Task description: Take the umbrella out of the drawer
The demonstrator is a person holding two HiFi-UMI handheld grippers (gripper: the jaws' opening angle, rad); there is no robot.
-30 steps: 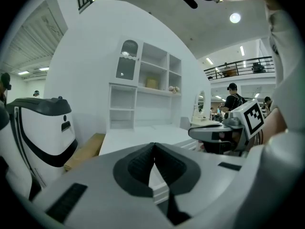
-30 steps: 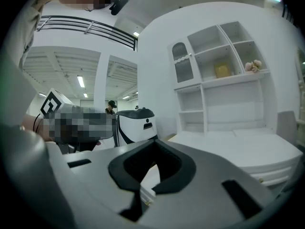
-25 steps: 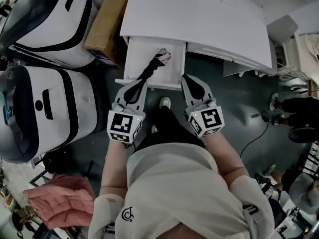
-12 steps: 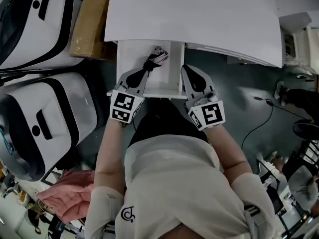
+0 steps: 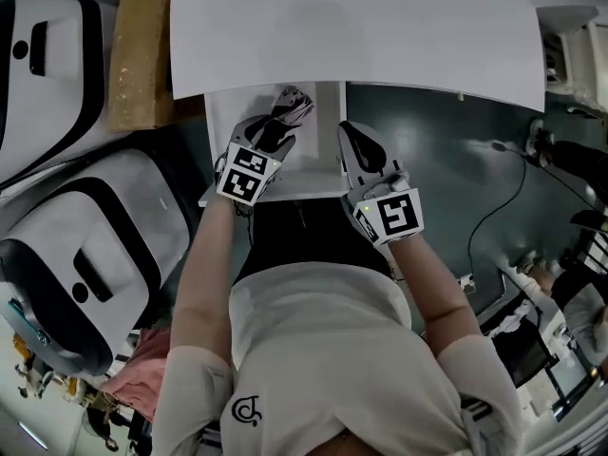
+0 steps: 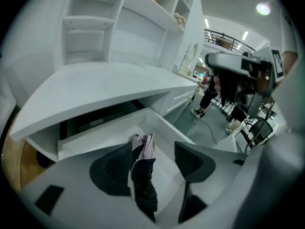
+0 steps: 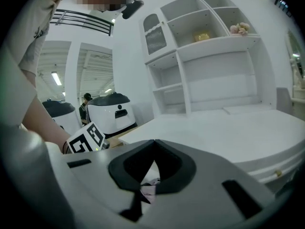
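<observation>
A folded dark umbrella [image 5: 290, 107] with a pale pink end lies in the open white drawer [image 5: 318, 180] under the desk. My left gripper [image 5: 271, 133] points down into the drawer. Its jaws are opening, and the umbrella [image 6: 143, 175] lies between them, against the left jaw and apart from the right one. In its own view the left gripper [image 6: 153, 149] has a wide gap. My right gripper [image 5: 350, 139] hovers at the drawer's right wall, tips together, holding nothing. Beneath the right gripper [image 7: 153, 151], a bit of the umbrella [image 7: 147, 189] shows through.
The white desk top [image 5: 351, 27] covers the back of the drawer. A cardboard box [image 5: 138, 46] and big white-and-black machines [image 5: 85, 226] stand to the left. A cable [image 5: 503, 198] lies on the dark floor at the right. Shelves [image 7: 214, 46] rise above the desk.
My left gripper has gone forward and down into the drawer with the umbrella, and its jaws have parted. The right gripper has moved up to the drawer's right side.
</observation>
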